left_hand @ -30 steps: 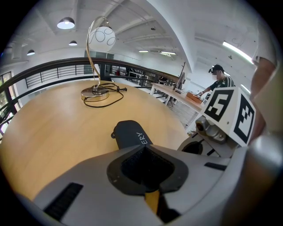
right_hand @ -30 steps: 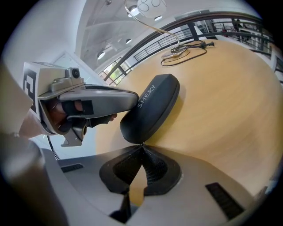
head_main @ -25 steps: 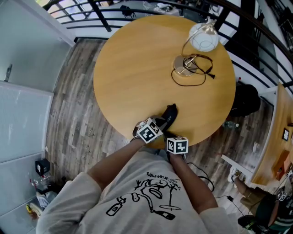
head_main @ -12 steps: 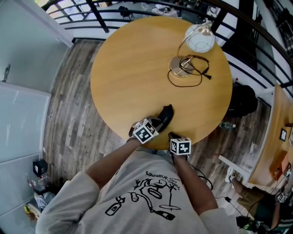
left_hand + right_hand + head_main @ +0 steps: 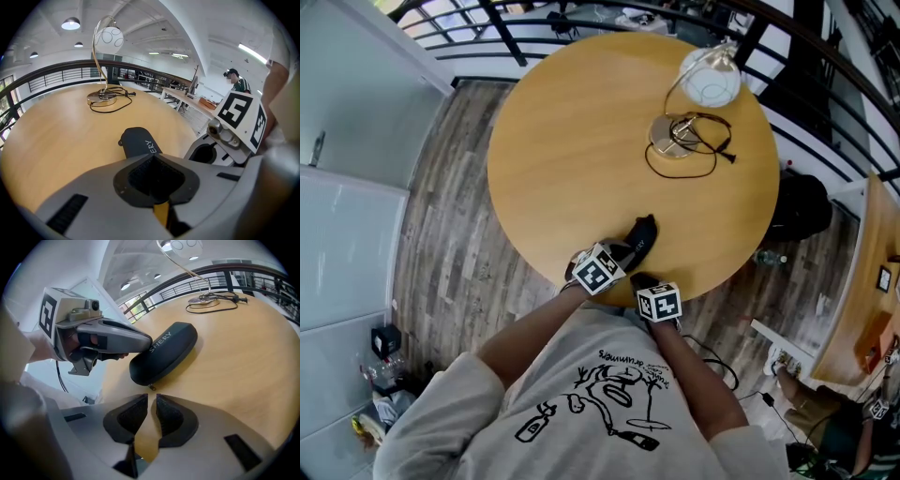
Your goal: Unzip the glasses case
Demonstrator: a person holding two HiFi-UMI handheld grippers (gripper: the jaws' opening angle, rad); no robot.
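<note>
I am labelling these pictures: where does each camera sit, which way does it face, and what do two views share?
Head view: on the person's head, facing steeply down at the round wooden table; shirt, forearms, left gripper, right gripper show.
Left gripper view: on the left gripper, looking along its shut jaws over the black oval glasses case.
Right gripper view: on the right gripper, facing the case; its empty jaws have just been opening.
Shared: both gripper views show the case and the gold lamp with white globe.

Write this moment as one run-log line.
left claw shut, tip on glasses case | right claw just opening, empty, behind zip pull | case closed
</note>
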